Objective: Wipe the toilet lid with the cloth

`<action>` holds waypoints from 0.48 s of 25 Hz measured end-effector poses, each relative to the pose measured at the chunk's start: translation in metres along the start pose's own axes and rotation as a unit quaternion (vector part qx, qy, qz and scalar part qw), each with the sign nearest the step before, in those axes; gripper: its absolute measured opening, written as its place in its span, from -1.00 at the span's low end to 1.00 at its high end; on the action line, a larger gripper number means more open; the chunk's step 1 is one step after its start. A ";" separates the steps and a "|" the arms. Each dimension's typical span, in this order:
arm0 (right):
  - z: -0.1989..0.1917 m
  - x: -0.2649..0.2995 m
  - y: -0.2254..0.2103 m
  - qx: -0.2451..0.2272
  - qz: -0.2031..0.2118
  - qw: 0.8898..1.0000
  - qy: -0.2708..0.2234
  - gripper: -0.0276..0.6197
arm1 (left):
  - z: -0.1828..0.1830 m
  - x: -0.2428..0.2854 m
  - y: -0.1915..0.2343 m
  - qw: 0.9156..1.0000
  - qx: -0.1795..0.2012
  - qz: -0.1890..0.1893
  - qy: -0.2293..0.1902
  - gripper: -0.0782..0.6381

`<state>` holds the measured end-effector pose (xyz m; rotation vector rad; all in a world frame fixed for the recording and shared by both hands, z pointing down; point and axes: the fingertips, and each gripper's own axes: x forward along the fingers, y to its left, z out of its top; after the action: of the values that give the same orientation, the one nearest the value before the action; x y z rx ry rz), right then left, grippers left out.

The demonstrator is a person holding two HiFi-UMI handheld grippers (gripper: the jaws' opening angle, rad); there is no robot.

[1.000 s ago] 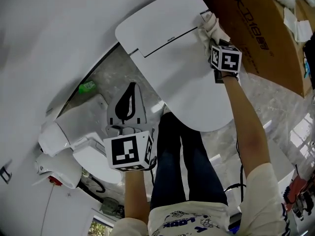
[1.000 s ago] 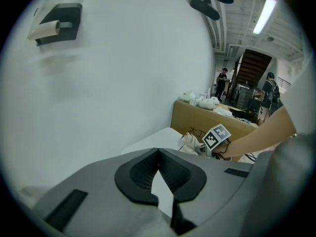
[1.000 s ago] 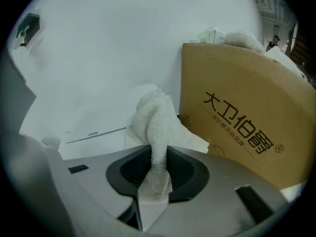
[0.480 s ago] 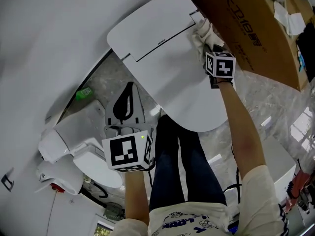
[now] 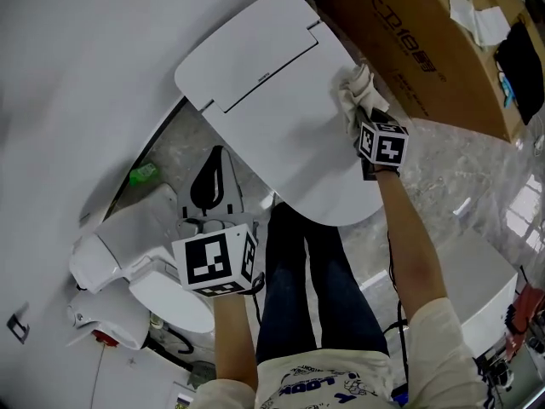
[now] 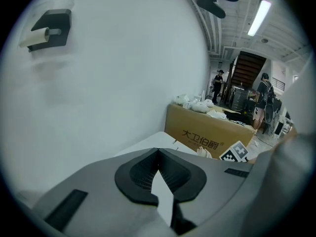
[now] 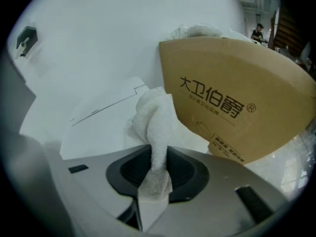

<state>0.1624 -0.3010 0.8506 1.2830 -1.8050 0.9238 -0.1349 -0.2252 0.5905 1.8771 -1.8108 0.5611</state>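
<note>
The white toilet lid (image 5: 281, 118) lies shut in the middle of the head view. A white cloth (image 5: 356, 99) rests bunched on its right edge, close to the cardboard box. My right gripper (image 5: 362, 116) is shut on the cloth; in the right gripper view the cloth (image 7: 153, 122) runs up from between the jaws of the right gripper (image 7: 157, 181) onto the lid (image 7: 98, 127). My left gripper (image 5: 213, 181) is held off the lid's left side, over the floor. Its jaws are shut with nothing between them, as the left gripper view shows (image 6: 158, 154).
A large brown cardboard box (image 5: 426, 49) stands tight against the lid's right side. A second white fixture (image 5: 128, 245) sits at lower left, with a small green object (image 5: 143, 175) near it. A paper holder (image 6: 49, 28) hangs on the white wall. The person's legs (image 5: 315, 288) stand just before the lid.
My right gripper has dragged the cloth along the lid's right edge, away from the hinge corner and toward the front. The left gripper has stayed about where it was.
</note>
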 end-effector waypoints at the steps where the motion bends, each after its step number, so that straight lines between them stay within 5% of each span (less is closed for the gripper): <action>1: -0.007 -0.004 -0.004 0.004 -0.002 1.000 0.002 -0.65 | 0.001 -0.001 -0.002 1.000 0.002 -0.001 -0.001 -0.77; 12: -0.082 -0.052 -0.046 0.024 -0.030 0.999 0.021 -0.65 | 0.000 -0.016 -0.025 1.000 0.017 -0.025 -0.007 -0.77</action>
<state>0.2312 -0.2183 0.8519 1.3315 -1.7124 0.9593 -0.1104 -0.2118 0.5802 1.9471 -1.7689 0.5663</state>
